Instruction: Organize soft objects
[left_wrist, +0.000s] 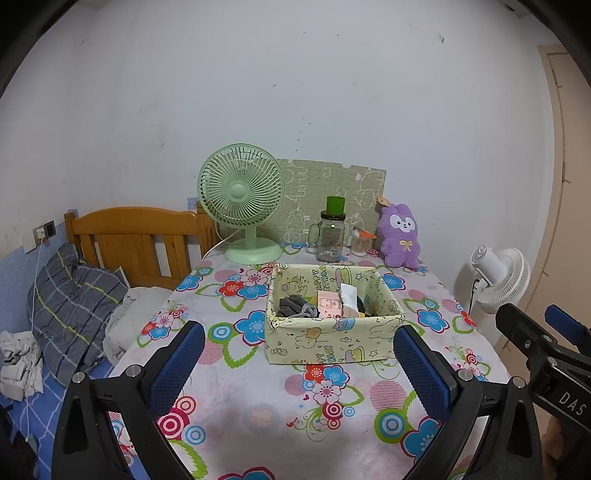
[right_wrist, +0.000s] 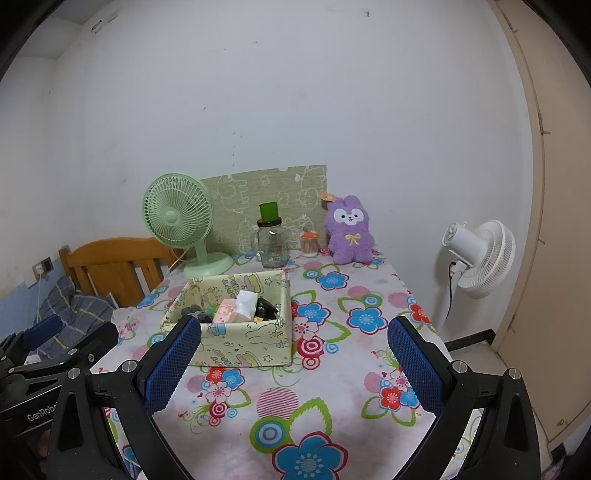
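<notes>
Both the left tongs (left_wrist: 299, 365) and the right tongs (right_wrist: 294, 356) hover spread wide over the flowered desk (left_wrist: 236, 406), gripping nothing. Just ahead of them sits the fabric box (left_wrist: 332, 341) of soft things; the purple plush bunny (left_wrist: 400, 236) stands far beyond it.

The left gripper (left_wrist: 299, 363) hung wide apart and empty above the flowered table (left_wrist: 236, 417); straight ahead between its fingers sat the fabric box (left_wrist: 332, 339) of soft items.

table (left_wrist: 236, 402), floral cloth | on it: fabric box (left_wrist: 334, 341), green fan (left_wrist: 242, 203), jar (left_wrist: 331, 236), purple plush (left_wrist: 400, 236)
</notes>
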